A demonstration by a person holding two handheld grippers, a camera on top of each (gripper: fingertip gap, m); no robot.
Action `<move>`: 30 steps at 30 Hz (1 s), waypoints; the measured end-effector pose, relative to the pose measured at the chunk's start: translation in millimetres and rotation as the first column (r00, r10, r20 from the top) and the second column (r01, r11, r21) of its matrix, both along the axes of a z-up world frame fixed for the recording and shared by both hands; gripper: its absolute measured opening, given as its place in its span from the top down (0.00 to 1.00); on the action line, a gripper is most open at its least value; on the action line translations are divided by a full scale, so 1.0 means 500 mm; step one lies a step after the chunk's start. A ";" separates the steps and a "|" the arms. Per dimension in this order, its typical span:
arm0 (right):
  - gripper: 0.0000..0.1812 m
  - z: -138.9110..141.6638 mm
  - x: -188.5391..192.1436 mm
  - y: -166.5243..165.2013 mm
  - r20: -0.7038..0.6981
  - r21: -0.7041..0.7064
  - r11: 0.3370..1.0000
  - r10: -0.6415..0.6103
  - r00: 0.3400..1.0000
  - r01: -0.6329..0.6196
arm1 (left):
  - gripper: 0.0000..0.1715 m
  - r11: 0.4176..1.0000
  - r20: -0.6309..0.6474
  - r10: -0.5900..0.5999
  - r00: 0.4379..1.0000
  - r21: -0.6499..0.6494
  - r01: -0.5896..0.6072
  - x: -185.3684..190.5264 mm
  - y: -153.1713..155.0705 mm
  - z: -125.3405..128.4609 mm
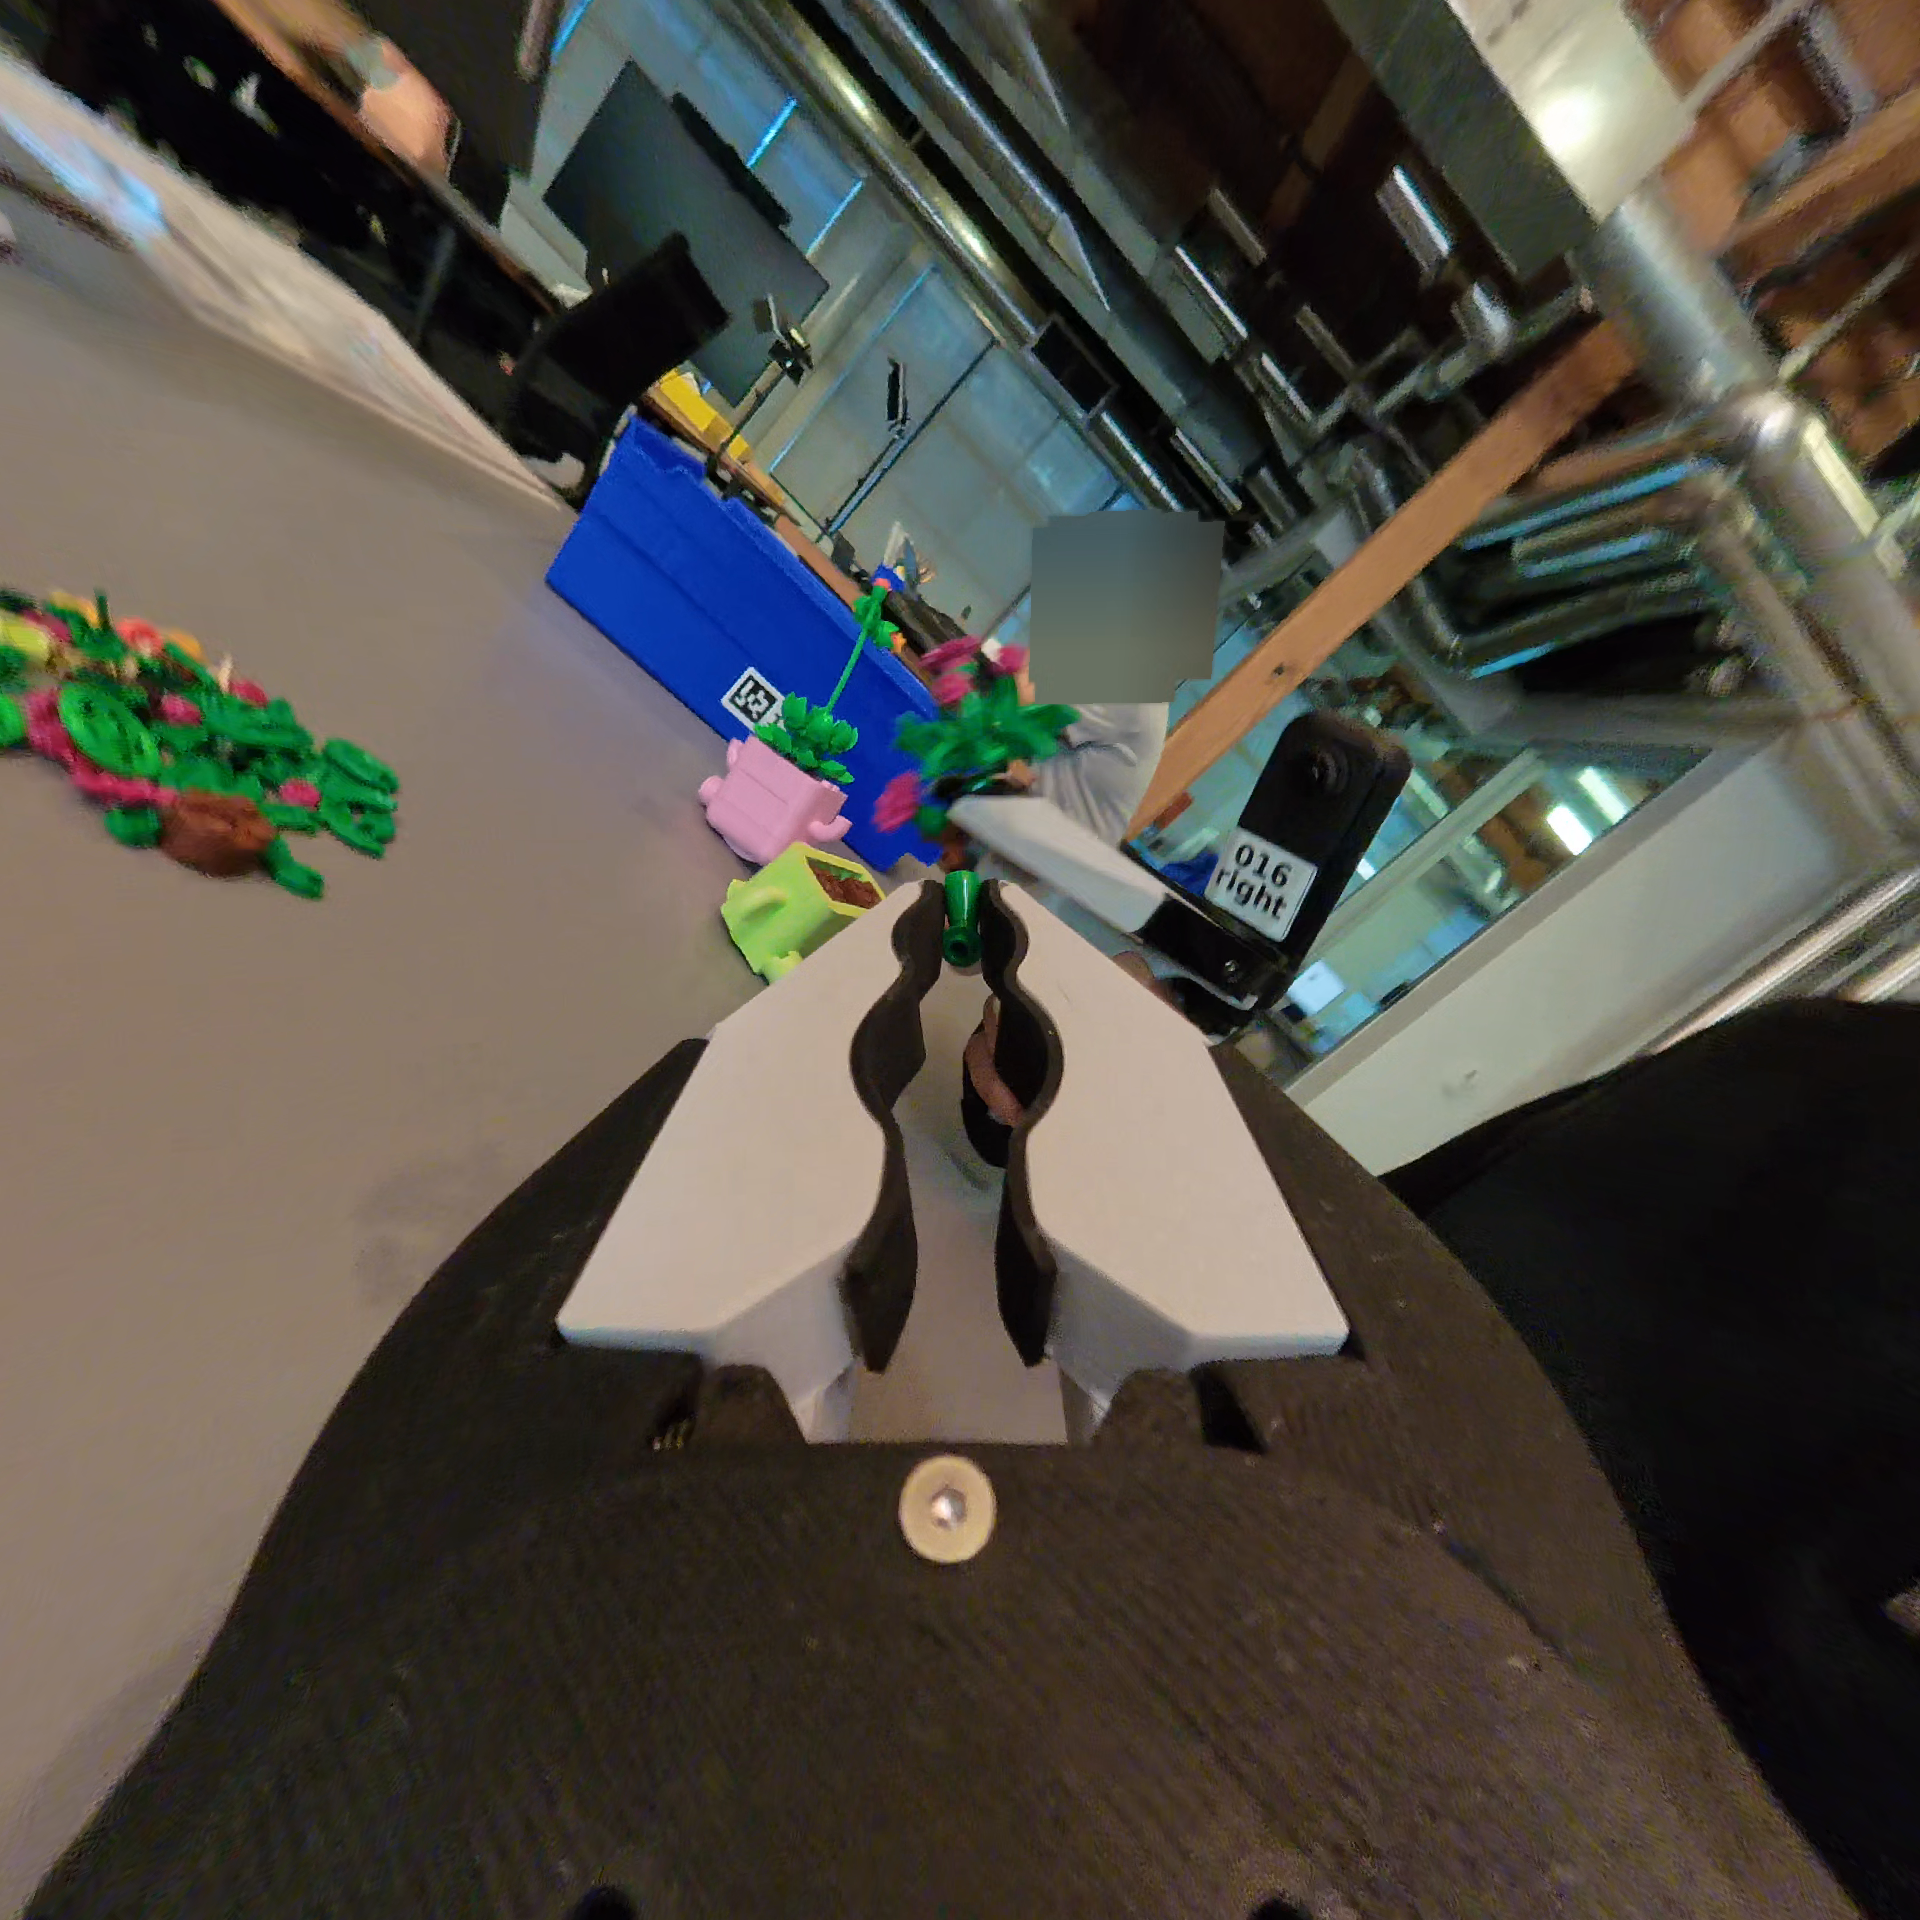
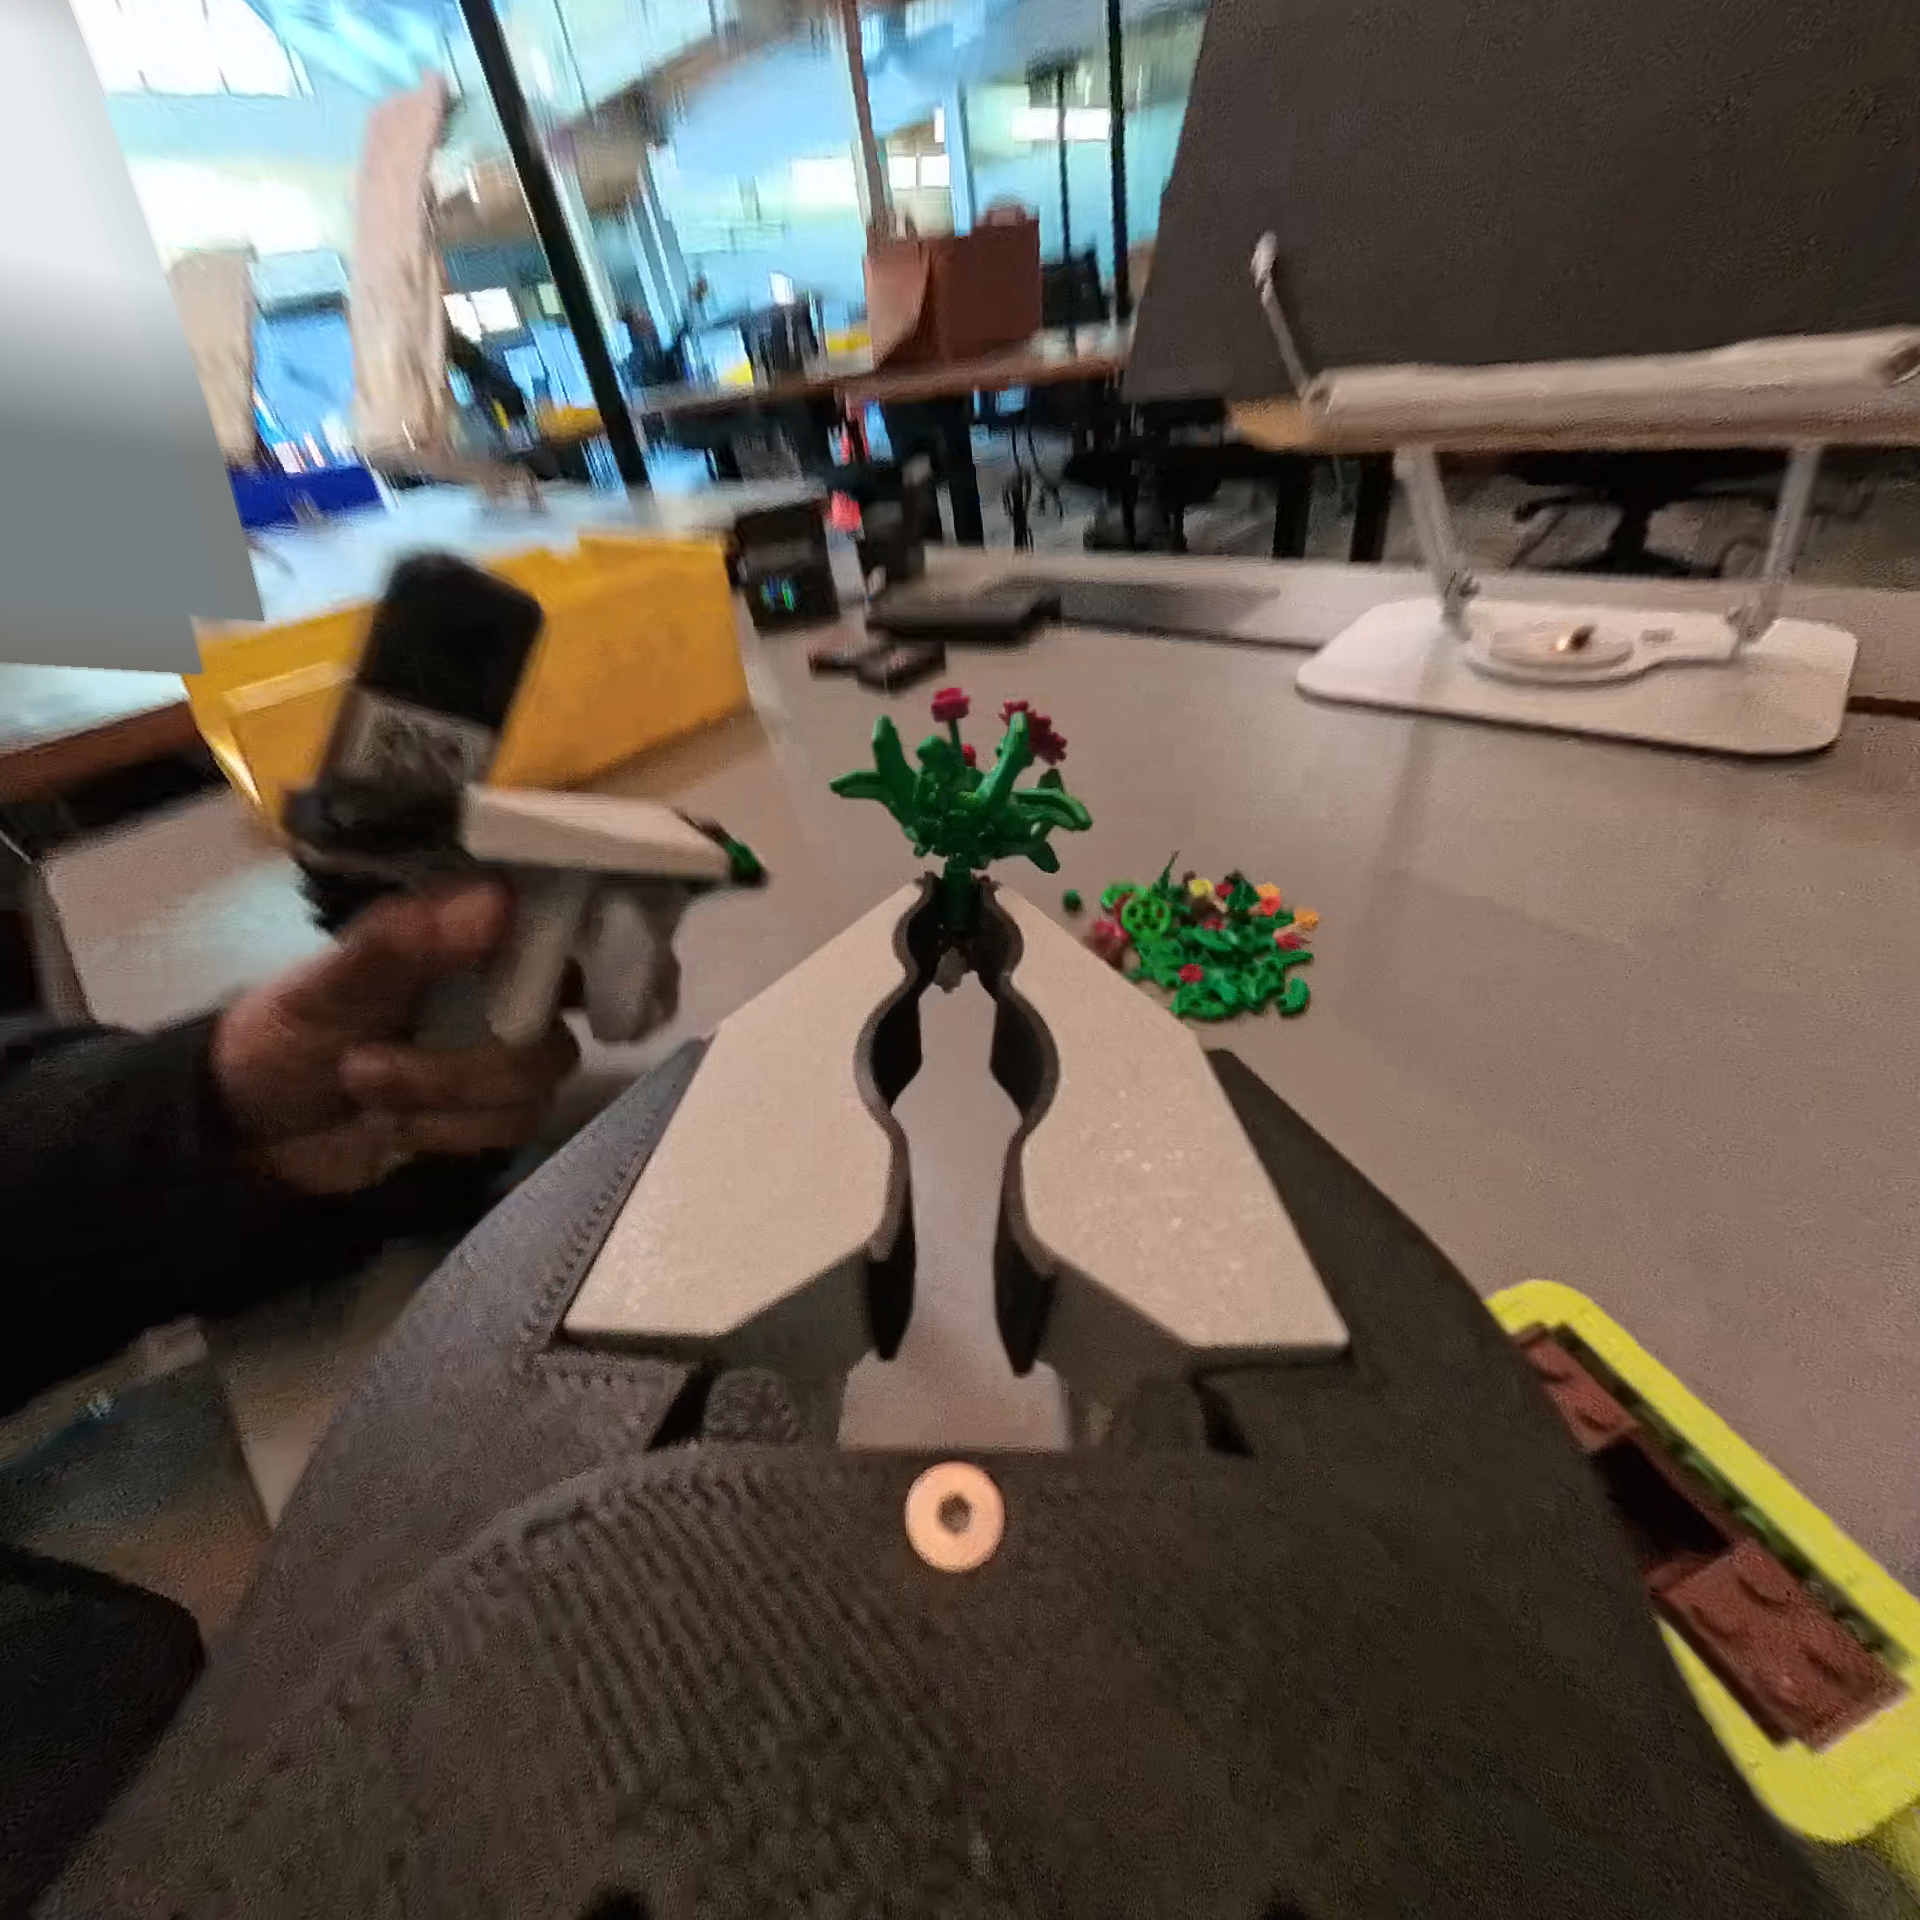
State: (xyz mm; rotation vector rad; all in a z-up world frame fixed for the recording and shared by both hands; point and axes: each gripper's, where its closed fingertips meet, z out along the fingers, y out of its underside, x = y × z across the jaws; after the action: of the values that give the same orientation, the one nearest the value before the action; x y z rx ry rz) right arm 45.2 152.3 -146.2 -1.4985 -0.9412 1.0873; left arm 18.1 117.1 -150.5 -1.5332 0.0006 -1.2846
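Your left gripper pinches a small green stem piece mid-frame. Your right gripper clamps a toy flower plant at centre; loose pieces lie right, lime pot lower right.

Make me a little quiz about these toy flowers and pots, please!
1. True or false: the right tongs are pinching a toy plant with dark red flowers.
2. What small thing do the left tongs pinch? A) green stem piece B) yellow brick C) brown block
3. What colour is the pot standing by the blue bin?

Key: 1 true. 2 A, the green stem piece. 3 pink.
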 end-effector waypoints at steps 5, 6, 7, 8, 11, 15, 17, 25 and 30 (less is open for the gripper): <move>0.97 -0.116 -0.043 -0.013 0.274 -0.089 0.995 0.057 0.960 -0.034 | 0.99 0.977 -0.246 0.102 0.964 0.208 -0.050 0.001 -0.016 0.018; 0.97 -0.127 -0.043 -0.009 0.313 -0.078 0.997 0.041 0.949 -0.017 | 0.99 0.970 -0.275 0.128 0.953 0.236 -0.062 -0.001 -0.017 0.018; 0.97 -0.136 -0.042 -0.002 0.350 -0.054 0.999 0.014 0.937 0.005 | 0.99 0.964 -0.302 0.155 0.941 0.255 -0.077 -0.003 -0.017 0.016; 0.97 -0.144 -0.040 0.003 0.384 -0.029 0.999 -0.007 0.923 0.020 | 0.99 0.960 -0.327 0.177 0.928 0.266 -0.090 -0.005 -0.015 0.013; 0.97 -0.161 -0.038 0.006 0.448 0.008 0.999 -0.032 0.893 0.032 | 0.99 0.949 -0.399 0.223 0.890 0.296 -0.105 -0.005 -0.013 0.005; 0.95 -0.155 -0.032 0.004 0.432 0.021 1.000 -0.029 0.901 0.023 | 0.99 0.936 -0.449 0.270 0.852 0.328 -0.123 -0.009 -0.012 0.005; 0.97 -0.120 -0.028 0.000 0.344 0.086 0.996 -0.037 0.938 0.008 | 0.99 0.932 -0.458 0.290 0.840 0.334 -0.140 -0.014 -0.010 0.004; 0.86 -0.010 -0.028 -0.070 -0.090 -0.064 0.971 0.224 0.970 -0.230 | 0.99 0.851 -0.725 0.484 0.490 0.521 -0.070 0.007 -0.012 -0.026; 0.81 -0.037 -0.033 -0.090 -0.183 -0.379 0.821 0.386 0.904 -0.427 | 0.99 0.832 -0.761 0.494 0.421 0.554 0.025 0.039 -0.023 -0.040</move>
State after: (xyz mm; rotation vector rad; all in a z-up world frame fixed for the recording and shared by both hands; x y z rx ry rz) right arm 28.7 107.3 -164.8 -1.5941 -1.0348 1.7478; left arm 37.7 105.3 -170.2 -1.4934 0.7236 -0.0500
